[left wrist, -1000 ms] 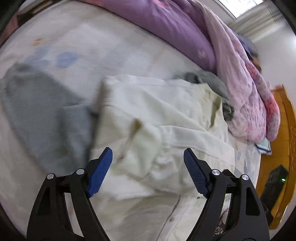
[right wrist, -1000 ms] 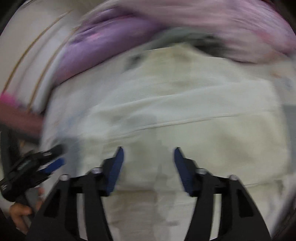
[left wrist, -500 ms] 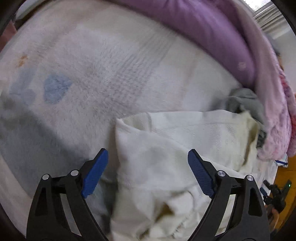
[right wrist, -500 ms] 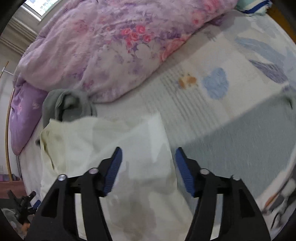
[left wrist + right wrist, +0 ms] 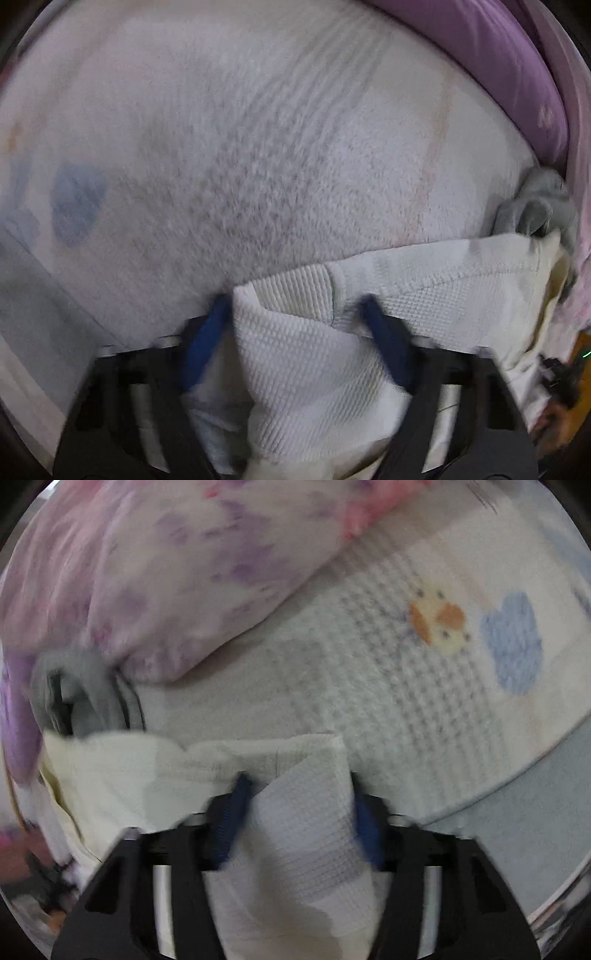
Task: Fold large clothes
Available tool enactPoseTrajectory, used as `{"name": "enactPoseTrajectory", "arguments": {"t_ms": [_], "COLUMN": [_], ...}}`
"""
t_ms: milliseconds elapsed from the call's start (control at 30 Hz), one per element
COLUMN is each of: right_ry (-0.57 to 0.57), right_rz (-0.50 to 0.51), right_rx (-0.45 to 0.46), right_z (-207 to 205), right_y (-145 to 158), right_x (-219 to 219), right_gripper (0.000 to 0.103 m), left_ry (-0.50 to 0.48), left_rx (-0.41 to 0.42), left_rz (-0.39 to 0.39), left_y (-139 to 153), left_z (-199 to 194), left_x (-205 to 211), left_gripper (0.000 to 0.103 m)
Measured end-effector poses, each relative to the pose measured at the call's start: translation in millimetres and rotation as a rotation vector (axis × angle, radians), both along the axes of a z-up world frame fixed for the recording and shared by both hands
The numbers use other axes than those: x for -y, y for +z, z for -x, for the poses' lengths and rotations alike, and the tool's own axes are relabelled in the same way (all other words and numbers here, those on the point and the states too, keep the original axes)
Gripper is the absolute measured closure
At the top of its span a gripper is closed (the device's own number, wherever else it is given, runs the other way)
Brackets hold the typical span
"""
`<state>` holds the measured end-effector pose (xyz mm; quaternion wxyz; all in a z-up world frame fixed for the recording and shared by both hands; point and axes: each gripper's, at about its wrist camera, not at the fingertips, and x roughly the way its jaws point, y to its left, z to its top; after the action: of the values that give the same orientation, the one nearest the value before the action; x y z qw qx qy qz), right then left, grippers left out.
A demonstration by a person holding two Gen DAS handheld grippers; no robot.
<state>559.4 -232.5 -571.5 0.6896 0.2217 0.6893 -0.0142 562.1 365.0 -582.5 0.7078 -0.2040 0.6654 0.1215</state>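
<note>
two corners of one cream waffle-knit garment (image 5: 295,354) are taken up, one in each pair of tongs. left tongs (image 5: 295,306): jaws just closed inward, a bunched corner of the knit caught between the blue pads, which appear pressed against it. right tongs (image 5: 299,786): jaws likewise just drawn in, a corner fold of the same garment (image 5: 306,812) pinched between the pads.

location: the garment is laid on the bed's fleece blanket (image 5: 258,147), its far hem running across the middle of the bed, near the heaped floral quilt (image 5: 166,572) along the bed's far edge. a grey garment (image 5: 539,206) is lodged between hem and quilt, touching the cream cloth at one end.

progress, as judged: early to middle stage. the cloth is spread in part and both far corners are secured; a fold is judged ready to be drawn over, but no finished fold is shown. the carrying-over, laying down and smoothing are left to be done, as is the grey garment.

not determinable: the near half of the garment, cut off below the tongs in both views; sleeves and collar, not found; the layers of cloth gripped, uncounted. both views are softened by motion blur, the pad edges especially. a purple pillow (image 5: 498,74) is cut by the frame.
</note>
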Motion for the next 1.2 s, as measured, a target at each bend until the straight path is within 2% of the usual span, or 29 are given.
{"name": "enactPoseTrajectory", "arguments": {"t_ms": [33,67,167,367,533,633,700,833,933,1033,1067,1100,1167,1200], "right_ry": [0.005,0.027,0.059,0.075,0.081,0.094,0.101,0.124,0.141,0.119,0.131,0.128,0.099,0.117], "right_rz": [-0.009,0.003,0.050,0.021,0.008,0.006,-0.012,-0.008,0.011,-0.018,0.013,0.023,0.021,0.062], "right_rx": [0.011,0.040,0.139,0.335,0.453,0.482,0.488,0.457,0.390,0.267,0.245,0.182,0.115,0.069], "right_z": [2.0,5.8,22.9,75.0,130.4,172.7,218.2,282.6,330.8,372.4,386.3,398.6,414.6,422.5], "right_y": [3.2,11.0,39.6,115.9,178.4,203.3,218.6,218.6,197.9,157.7,144.6,126.5,105.0,93.6], "right_x": [-2.7,-6.1,-7.4,-9.5,-3.7,-7.0,4.4,19.2,26.1,34.9,36.1,38.0,42.0,41.5], "right_gripper": [0.092,0.092,0.094,0.094,0.094,0.094,0.095,0.095,0.095,0.095,0.095,0.095,0.095,0.092], "left_ry": [-0.023,-0.042,-0.090,-0.114,-0.147,-0.160,-0.172,-0.137,-0.100,-0.061,-0.038,0.002,0.019,0.030], "left_rx": [0.022,0.038,0.099,0.284,0.401,0.426,0.417,0.355,0.294,0.226,0.207,0.176,0.136,0.104], "left_rz": [0.020,0.025,-0.043,-0.008,-0.018,-0.026,-0.031,-0.017,0.001,-0.009,-0.007,0.006,-0.016,-0.025], "left_y": [6.3,12.4,40.0,116.8,184.1,207.3,214.9,209.1,190.4,159.0,147.2,130.2,108.1,96.6], "left_z": [-8.9,-10.5,-10.6,24.7,99.3,154.0,185.1,264.3,314.2,359.1,374.6,390.4,412.4,421.5], "left_x": [0.3,5.3,18.6,32.0,52.7,63.6,65.9,71.0,77.3,81.8,83.3,83.3,85.1,83.1], "left_gripper": [0.080,0.087,0.090,0.091,0.091,0.092,0.092,0.092,0.092,0.092,0.092,0.092,0.090,0.089]}}
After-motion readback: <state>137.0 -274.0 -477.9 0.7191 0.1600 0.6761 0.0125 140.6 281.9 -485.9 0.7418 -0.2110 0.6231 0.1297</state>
